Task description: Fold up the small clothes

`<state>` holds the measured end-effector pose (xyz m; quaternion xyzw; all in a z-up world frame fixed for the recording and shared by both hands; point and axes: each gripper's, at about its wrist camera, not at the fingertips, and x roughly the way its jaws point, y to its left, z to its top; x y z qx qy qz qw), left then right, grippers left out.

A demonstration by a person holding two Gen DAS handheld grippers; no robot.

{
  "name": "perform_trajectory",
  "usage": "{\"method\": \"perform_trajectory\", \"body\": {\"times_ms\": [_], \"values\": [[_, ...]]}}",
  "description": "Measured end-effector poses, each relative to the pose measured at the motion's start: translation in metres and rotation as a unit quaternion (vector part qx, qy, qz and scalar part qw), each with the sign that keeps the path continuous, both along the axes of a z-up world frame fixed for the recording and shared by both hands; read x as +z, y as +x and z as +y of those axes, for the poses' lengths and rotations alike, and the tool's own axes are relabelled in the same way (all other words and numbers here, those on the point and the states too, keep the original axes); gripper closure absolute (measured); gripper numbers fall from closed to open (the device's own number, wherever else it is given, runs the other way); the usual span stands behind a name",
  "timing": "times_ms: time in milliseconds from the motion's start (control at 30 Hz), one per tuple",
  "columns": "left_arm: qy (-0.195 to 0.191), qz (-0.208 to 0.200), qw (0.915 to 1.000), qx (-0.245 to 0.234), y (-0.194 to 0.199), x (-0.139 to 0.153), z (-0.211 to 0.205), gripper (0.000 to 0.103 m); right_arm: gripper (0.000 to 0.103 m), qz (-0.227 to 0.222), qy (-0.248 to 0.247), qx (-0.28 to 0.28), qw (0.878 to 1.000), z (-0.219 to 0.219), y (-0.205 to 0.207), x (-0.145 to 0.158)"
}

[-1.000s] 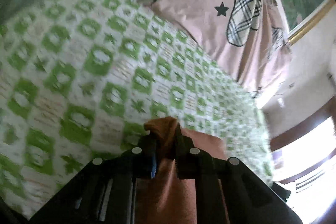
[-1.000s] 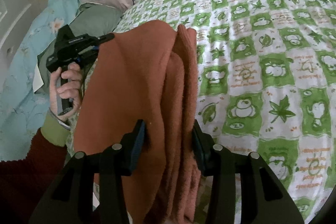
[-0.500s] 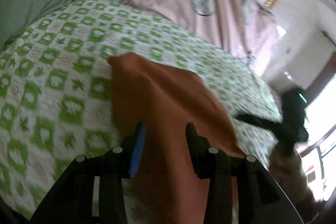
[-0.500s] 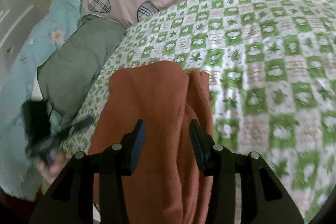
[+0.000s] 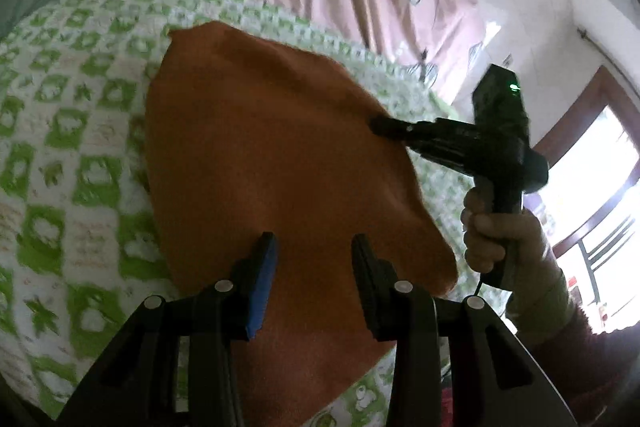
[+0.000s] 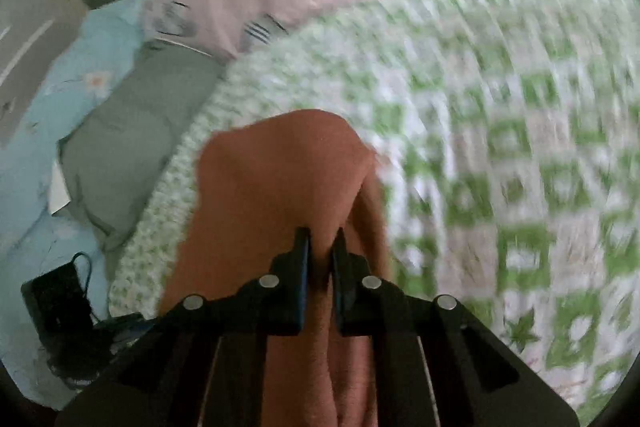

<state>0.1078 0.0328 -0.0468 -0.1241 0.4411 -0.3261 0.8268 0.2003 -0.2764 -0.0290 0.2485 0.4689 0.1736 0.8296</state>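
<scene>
An orange cloth is spread on the green-checked sheet, directly ahead of and beneath the left tongs. Its long axis is seen to run away from these tongs, from the near end under the fingers to a rounded far edge. The left tongs are released: a gap is kept between the fingers, nothing is pinched, and only flat cloth is seen below the gap.

The right tongs are closing on a raised fold of the cloth, and cloth is already caught between the fingers. In the left view the same right tongs are met at the cloth's right edge, held by a hand.

The right tongs are judged the nearer to a working edge. The next fold is expected to be carried from that right edge across the long axis.
</scene>
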Motion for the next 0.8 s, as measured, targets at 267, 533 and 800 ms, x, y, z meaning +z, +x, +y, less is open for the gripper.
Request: {"method": "perform_trajectory", "body": {"times_ms": [267, 533, 800], "values": [[0.017, 0.0, 0.9996, 0.023, -0.007, -0.013, -0.009, 0.066, 0.081, 0.035, -0.016, -0.036, 0.999, -0.001, 0.0, -0.021], [0.005, 0.004, 0.9995, 0.031, -0.003, -0.012, -0.004, 0.065, 0.059, -0.035, -0.026, 0.055, 0.998, 0.046, 0.04, 0.055], [-0.01, 0.015, 0.9993, 0.033, -0.009, -0.009, 0.006, 0.067, 0.041, -0.04, -0.142, 0.246, 0.958, 0.173, 0.148, 0.067]]}}
